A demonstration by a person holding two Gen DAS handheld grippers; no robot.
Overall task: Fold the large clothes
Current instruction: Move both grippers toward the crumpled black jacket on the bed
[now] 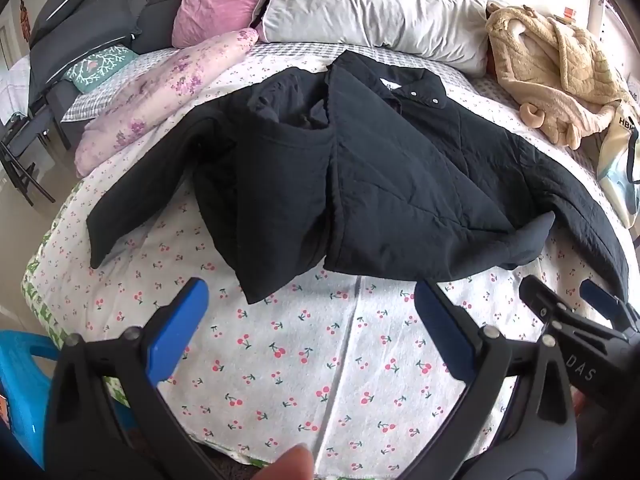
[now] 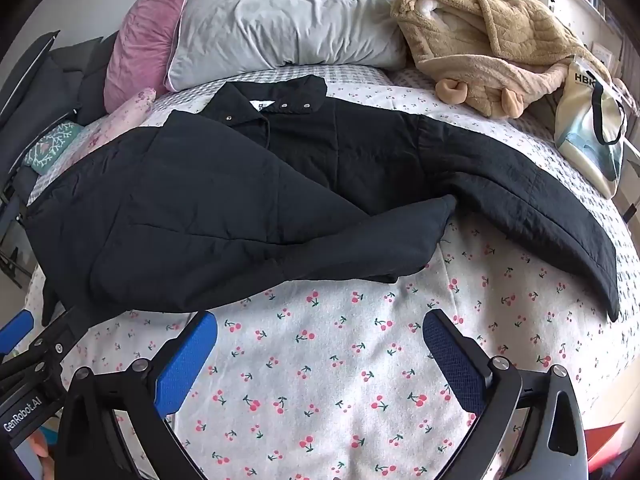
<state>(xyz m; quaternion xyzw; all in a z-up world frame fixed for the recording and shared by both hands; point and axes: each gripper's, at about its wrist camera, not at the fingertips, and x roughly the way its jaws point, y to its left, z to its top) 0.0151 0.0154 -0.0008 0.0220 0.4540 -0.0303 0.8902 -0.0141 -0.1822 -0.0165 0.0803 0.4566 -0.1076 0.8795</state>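
A black quilted jacket (image 1: pixel 360 168) lies spread on the cherry-print bedsheet (image 1: pixel 304 360), collar toward the pillows, both sleeves stretched out to the sides and the hem partly folded up. It also shows in the right wrist view (image 2: pixel 224 208) on the same sheet (image 2: pixel 328 380). My left gripper (image 1: pixel 312 312) is open and empty, just short of the jacket's near hem. My right gripper (image 2: pixel 320 344) is open and empty, also just short of the hem. The right gripper's fingers (image 1: pixel 560 312) show at the right edge of the left wrist view.
Grey pillow (image 1: pixel 372 4), pink cushion (image 1: pixel 216 0) and floral bolster (image 1: pixel 160 92) line the bed's head. A tan fleece robe (image 2: pixel 492 48) and a tote bag (image 2: pixel 592 128) lie at the far right. A blue plastic stool (image 1: pixel 20 384) stands at the bed's left.
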